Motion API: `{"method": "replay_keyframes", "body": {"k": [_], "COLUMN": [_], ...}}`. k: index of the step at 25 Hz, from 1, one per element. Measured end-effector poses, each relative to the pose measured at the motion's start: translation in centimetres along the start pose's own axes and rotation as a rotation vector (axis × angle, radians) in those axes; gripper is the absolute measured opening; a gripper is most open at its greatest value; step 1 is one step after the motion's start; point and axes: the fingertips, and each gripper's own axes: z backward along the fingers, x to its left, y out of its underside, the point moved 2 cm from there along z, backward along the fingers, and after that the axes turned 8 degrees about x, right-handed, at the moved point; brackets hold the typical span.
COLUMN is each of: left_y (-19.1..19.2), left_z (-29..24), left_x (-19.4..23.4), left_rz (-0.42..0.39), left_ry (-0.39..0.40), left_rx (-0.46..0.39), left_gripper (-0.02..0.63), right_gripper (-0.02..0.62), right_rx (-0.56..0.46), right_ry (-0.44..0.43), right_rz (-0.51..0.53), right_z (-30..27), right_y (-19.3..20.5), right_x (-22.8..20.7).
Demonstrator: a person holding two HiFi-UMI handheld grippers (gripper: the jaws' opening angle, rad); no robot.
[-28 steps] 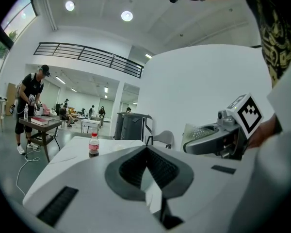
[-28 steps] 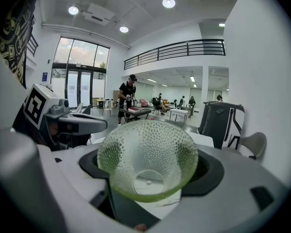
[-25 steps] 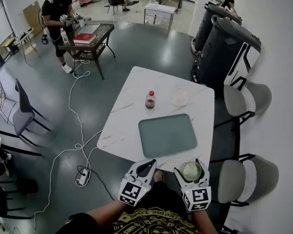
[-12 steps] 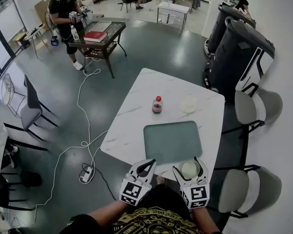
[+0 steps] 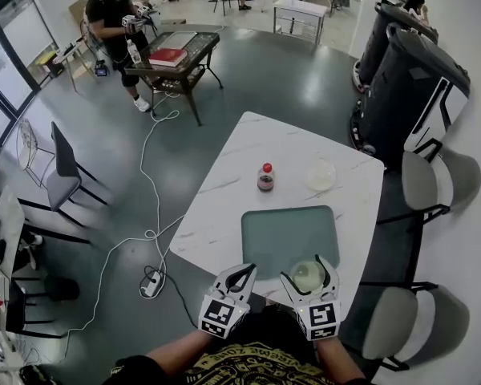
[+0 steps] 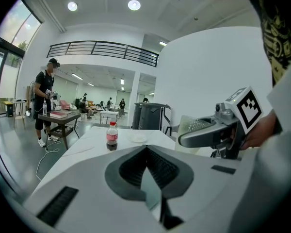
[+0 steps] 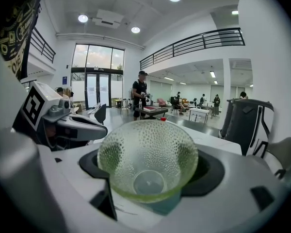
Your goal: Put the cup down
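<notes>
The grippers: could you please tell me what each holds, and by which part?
The right gripper holds the dimpled glass cup by its opposite sides; the left gripper holds nothing.

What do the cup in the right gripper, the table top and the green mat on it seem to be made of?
The cup looks like clear glass or plastic with a green tint: it is see-through, with a dimpled wall. The table top is glossy white with grey veins, so marble or a marble-look laminate. The mat is matte grey-green, perhaps silicone or plastic; unclear.
</notes>
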Motion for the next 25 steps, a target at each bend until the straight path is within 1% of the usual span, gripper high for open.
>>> {"method": "replay_keyframes", "body": {"k": [10,16,25], "left_y": [1.3,2.4,3.6], "left_z": [-3.0,-4.7,-6.5], "left_x": [1.1,2.4,3.3], "left_rz": [0.013,0.006,0.020], "left_ry": [-0.052,-0.088,-0.122], "left_rx": [0.074,0.123,0.184], "left_gripper": [-0.005,-0.005,-0.005], "right_gripper": [0.397,0.397,0.397], "right_rx": [0.037,0.068,0.126], "right_ry": [-0.106,-0.142,-0.187], "right_rz": [0.014,0.027,0.023], "right_z": [-4.8,-7.3,-10.3], "right_y": [1.6,2.8,5.3], "right_x": [-0.3,-0.6,-1.4]}}
